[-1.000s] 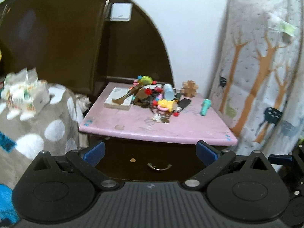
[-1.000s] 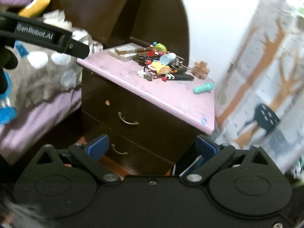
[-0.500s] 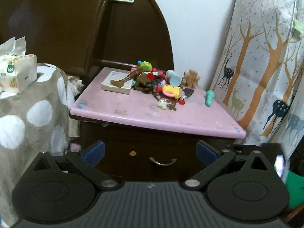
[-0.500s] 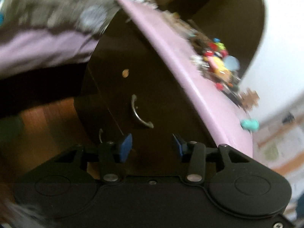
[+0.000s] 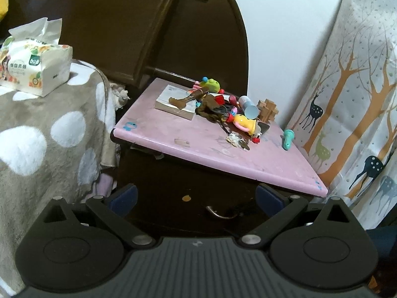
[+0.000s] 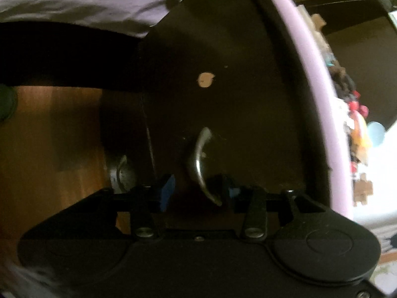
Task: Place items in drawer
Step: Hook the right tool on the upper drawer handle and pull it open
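Right gripper point(image 6: 199, 192), of matte black plastic with blue-padded fingers point(image 6: 167, 188), is seen rolled sideways at the dark lacquered drawer front point(image 6: 223, 104). Its jaws have just been closing and stand narrowed around the curved, polished metal handle point(image 6: 199, 161), which lies between the pads; contact cannot be made out. Left gripper point(image 5: 197, 197) is held back with its jaws spread wide and nothing between them. A jumble of small plastic toys point(image 5: 223, 109) is heaped on the smooth pink top point(image 5: 198, 144) of the nightstand, beside a fleecy spotted blanket point(image 5: 49, 136).
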